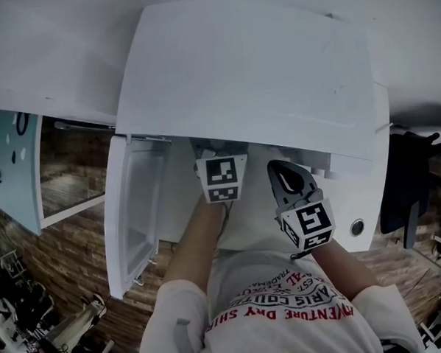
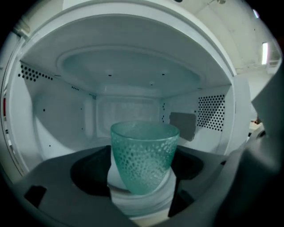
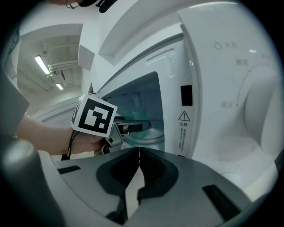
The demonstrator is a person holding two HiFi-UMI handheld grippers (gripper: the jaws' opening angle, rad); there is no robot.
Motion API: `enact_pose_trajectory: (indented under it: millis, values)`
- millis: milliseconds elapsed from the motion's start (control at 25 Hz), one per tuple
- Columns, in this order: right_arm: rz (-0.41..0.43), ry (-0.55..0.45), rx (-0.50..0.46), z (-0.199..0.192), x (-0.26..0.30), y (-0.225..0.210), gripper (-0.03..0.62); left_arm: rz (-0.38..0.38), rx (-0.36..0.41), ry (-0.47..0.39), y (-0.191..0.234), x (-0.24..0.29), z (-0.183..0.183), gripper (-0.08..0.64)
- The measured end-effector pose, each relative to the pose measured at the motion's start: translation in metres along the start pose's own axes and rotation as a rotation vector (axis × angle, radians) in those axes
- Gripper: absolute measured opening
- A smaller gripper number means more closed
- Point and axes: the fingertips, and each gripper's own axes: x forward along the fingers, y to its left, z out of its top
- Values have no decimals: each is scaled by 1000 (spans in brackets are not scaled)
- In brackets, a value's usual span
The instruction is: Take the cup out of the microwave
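The left gripper (image 2: 143, 188) is spread wide around the cup (image 2: 144, 153) in the microwave (image 2: 53, 115). Squeeze softly at 3 and 9 o'clock. The right gripper (image 3: 138, 164) is closed, holding nothing.

Left gripper (image 1: 222, 178) jaws wide apart, forearm (image 1: 194, 243) extended forward; right gripper (image 3: 139, 155) jaws together (tips touching), held further back.

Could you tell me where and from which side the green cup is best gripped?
Grip the cup across its dimpled side wall under the rim, coming in level through the open microwave front. It stands upright and narrows toward the base, so jaws there should hold best; the left gripper straddles it, open.
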Motion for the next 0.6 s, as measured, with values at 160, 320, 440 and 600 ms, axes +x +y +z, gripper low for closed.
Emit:
enact_pose_trajectory:
  millis: [160, 320, 440, 600]
  values:
    - [-5, 2, 9, -1, -1, 1, 12, 6, 9, 16, 2, 2, 0, 379]
    - [-11, 5, 16, -3, -3, 3, 12, -8, 4, 25, 1, 2, -1, 376]
    - [-21, 2, 17, -4, -5, 3, 12, -38, -4, 38, -3, 1, -2, 373]
    - [-41, -7, 15, -3, -9, 6, 12, -76, -11, 45, -9, -11, 0, 371]
